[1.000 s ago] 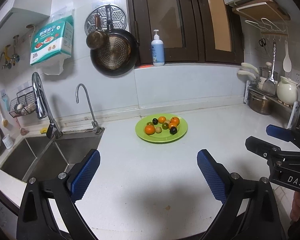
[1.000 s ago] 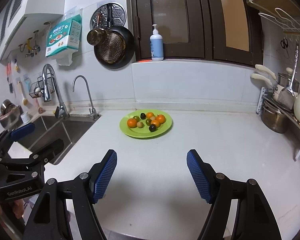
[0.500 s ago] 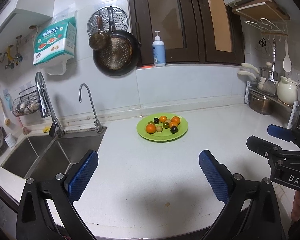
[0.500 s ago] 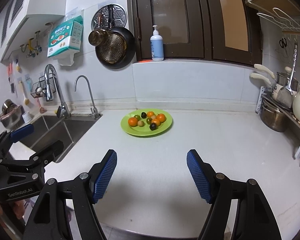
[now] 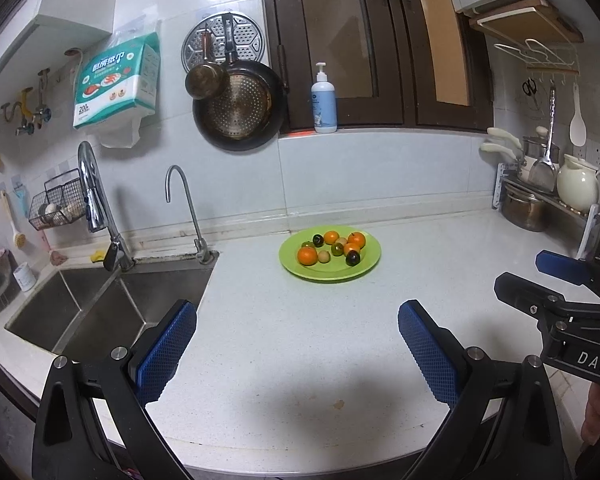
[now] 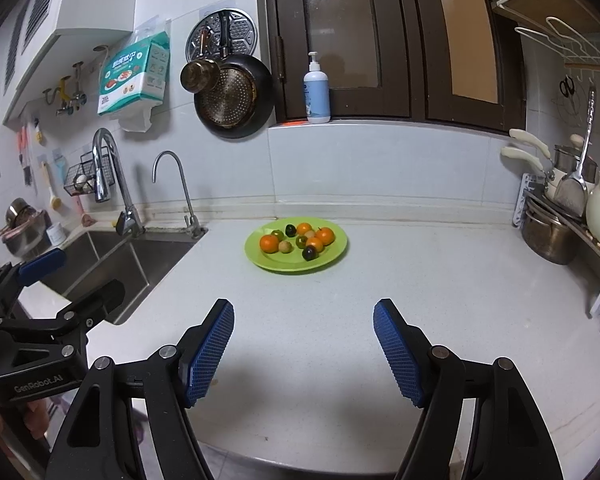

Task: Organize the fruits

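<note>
A green plate [image 5: 366,266] sits on the white counter near the back wall, also in the right wrist view [image 6: 336,250]. It holds several small fruits: oranges [image 5: 307,256], dark plums [image 5: 353,257], green ones [image 5: 337,249] and a pale one [image 5: 324,256]. My left gripper [image 5: 298,354] is open and empty, well short of the plate. My right gripper [image 6: 304,354] is open and empty too, over the counter's front part. Each gripper shows at the side of the other's view: the right gripper [image 5: 556,276] and the left gripper [image 6: 60,280].
A steel sink [image 5: 100,304] with two taps lies left of the plate. Pots, a white jug [image 5: 578,186] and utensils stand on a rack at the right. A pan [image 5: 238,110] and a soap bottle [image 5: 324,100] are on the back wall.
Both grippers have drawn back slightly and risen, so the counter's front edge now shows. The plate and fruits have not moved.
</note>
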